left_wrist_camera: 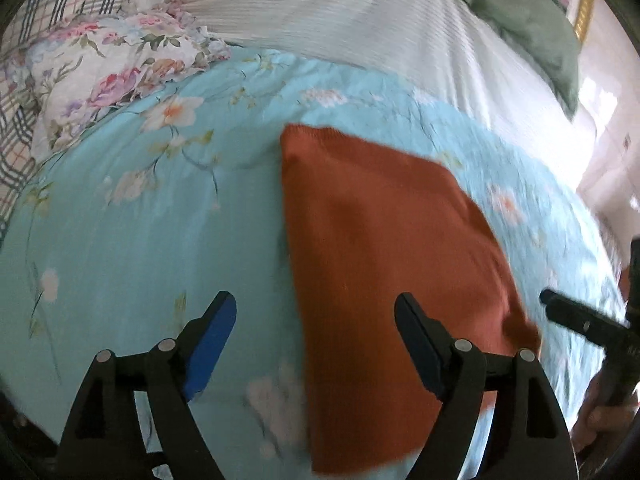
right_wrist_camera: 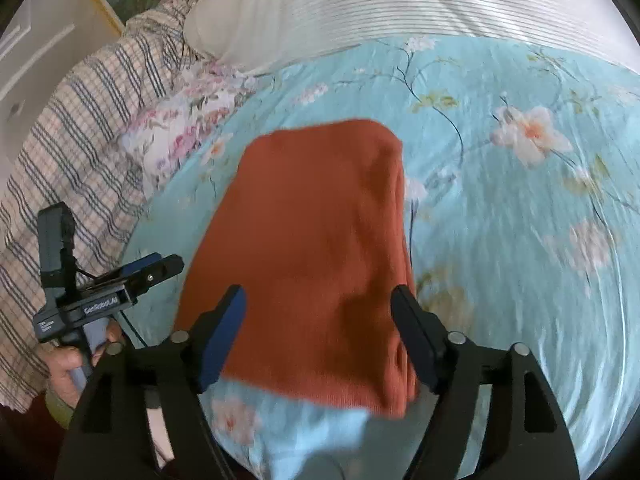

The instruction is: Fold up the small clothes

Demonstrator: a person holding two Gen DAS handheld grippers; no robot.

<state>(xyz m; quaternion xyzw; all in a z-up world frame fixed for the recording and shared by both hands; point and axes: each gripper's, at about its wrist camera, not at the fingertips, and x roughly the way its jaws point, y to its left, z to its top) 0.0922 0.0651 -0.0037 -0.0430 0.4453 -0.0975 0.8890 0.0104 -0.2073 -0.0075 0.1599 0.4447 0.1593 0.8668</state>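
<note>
both hand-held grippers hover with fingers spread, gripping nothing: the left hand-held gripper (left_wrist_camera: pixel 316 344) has the folded rust-orange knit garment (left_wrist_camera: pixel 384 248) ahead, under its right finger; the right hand-held gripper (right_wrist_camera: pixel 320 334) points straight over it. the garment lies on a turquoise floral bedsheet (right_wrist_camera: pixel 500 208), beyond it a striped pillow (right_wrist_camera: pixel 380 4).

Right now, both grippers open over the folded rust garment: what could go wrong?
1. The rust garment shows stacked layers along its right edge; a pinch catching only the top layer may undo the fold.
2. The floral sheet beneath is wrinkled and soft; the right gripper or left gripper could grab sheet along with fabric.
3. Both views are motion-blurred, so edge alignment is uncertain.
</note>
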